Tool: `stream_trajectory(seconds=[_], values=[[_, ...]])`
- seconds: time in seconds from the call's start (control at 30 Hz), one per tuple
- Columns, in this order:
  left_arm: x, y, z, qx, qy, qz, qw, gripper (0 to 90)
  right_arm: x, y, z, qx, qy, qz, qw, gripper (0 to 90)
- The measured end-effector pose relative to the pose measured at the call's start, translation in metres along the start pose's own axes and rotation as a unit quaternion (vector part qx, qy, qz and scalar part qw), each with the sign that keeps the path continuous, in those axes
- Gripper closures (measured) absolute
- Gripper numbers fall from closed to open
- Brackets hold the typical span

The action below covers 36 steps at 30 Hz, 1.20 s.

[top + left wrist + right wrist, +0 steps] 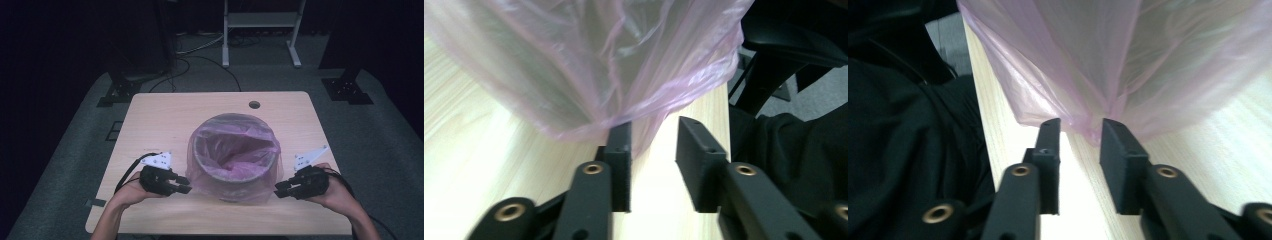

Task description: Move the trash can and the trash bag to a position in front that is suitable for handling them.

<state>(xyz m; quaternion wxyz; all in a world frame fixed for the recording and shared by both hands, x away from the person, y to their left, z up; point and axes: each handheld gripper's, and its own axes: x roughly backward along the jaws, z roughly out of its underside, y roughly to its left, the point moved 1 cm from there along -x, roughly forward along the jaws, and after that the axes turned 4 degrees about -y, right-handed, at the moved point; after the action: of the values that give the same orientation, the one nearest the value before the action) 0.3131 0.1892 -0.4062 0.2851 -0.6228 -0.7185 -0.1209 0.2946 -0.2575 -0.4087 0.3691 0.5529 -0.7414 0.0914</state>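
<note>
A round bin (234, 175) lined with a thin pink plastic bag (235, 147) stands in the middle of the wooden table (165, 115). The bag is folded over the rim and hangs down the outside. My left gripper (184, 186) is open at the bin's lower left, its fingertips at the bag's hanging hem (589, 127). My right gripper (280, 190) is open at the bin's lower right. The bag's lower edge (1098, 132) sits just beyond its jaw tips, with nothing clamped between them.
A small round hole (254, 105) is in the table behind the bin. The table's near edge (721, 115) lies close to both grippers. Dark stands (117, 90) and a white frame (260, 30) are on the grey floor beyond the table.
</note>
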Motion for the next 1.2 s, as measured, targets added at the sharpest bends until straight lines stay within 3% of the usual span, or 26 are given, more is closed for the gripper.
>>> stream_trajectory(seconds=[0.1, 0.2, 0.23, 0.3, 0.33, 0.4, 0.53, 0.6, 0.7, 0.9, 1.03, 1.07, 1.2], values=[[0.009, 0.0, 0.003, 0.0, 0.002, -0.01, 0.9999, 62.8, 0.008, 0.001, 0.002, 0.0, -0.008, 0.008, 0.9999, 63.6], [0.019, 0.001, 0.006, 0.001, -0.002, -0.025, 0.9997, 54.3, 0.021, 0.001, 0.003, -0.003, -0.024, 0.025, 0.9994, 60.7], [0.025, 0.001, 0.005, 0.002, -0.007, -0.035, 0.9994, 51.5, 0.033, -0.001, 0.002, -0.005, -0.045, 0.045, 0.998, 58.6], [0.032, 0.003, 0.001, 0.001, -0.015, -0.045, 0.9989, 47.5, 0.037, -0.001, 0.0, -0.007, -0.053, 0.05, 0.9973, 57.2], [0.037, 0.004, -0.005, -0.005, -0.021, -0.053, 0.9984, 46.6, 0.047, -0.004, -0.006, -0.006, -0.078, 0.063, 0.995, 53.7], [0.038, 0.004, -0.009, -0.009, -0.026, -0.057, 0.998, 44.9, 0.051, -0.005, -0.009, -0.006, -0.086, 0.067, 0.994, 52.4], [0.044, 0.011, -0.029, -0.031, -0.036, -0.07, 0.9964, 42.2, 0.064, -0.011, -0.03, 0.002, -0.123, 0.086, 0.9887, 50.1], [0.044, 0.016, -0.038, -0.044, -0.036, -0.078, 0.9954, 42.0, 0.064, -0.017, -0.043, 0.015, -0.122, 0.095, 0.9879, 49.7], [0.041, 0.025, -0.049, -0.052, -0.042, -0.079, 0.9946, 41.3, 0.061, -0.022, -0.051, 0.016, -0.123, 0.086, 0.9885, 48.9], [0.027, 0.044, -0.062, -0.083, -0.035, -0.07, 0.9935, 34.5, 0.042, -0.035, -0.067, 0.046, -0.087, 0.077, 0.9921, 46.5], [0.017, 0.057, -0.066, -0.087, -0.025, -0.056, 0.9943, 43.4, 0.034, -0.043, -0.075, 0.062, -0.066, 0.084, 0.9923, 54.7], [0.012, 0.061, -0.067, -0.076, -0.031, -0.036, 0.9959, 48.4, 0.03, -0.045, -0.078, 0.068, -0.06, 0.084, 0.9923, 62.1], [0.004, 0.061, -0.067, -0.082, -0.027, -0.023, 0.996, 66.6, 0.024, -0.046, -0.083, 0.065, -0.066, 0.074, 0.9929, 78.4]])
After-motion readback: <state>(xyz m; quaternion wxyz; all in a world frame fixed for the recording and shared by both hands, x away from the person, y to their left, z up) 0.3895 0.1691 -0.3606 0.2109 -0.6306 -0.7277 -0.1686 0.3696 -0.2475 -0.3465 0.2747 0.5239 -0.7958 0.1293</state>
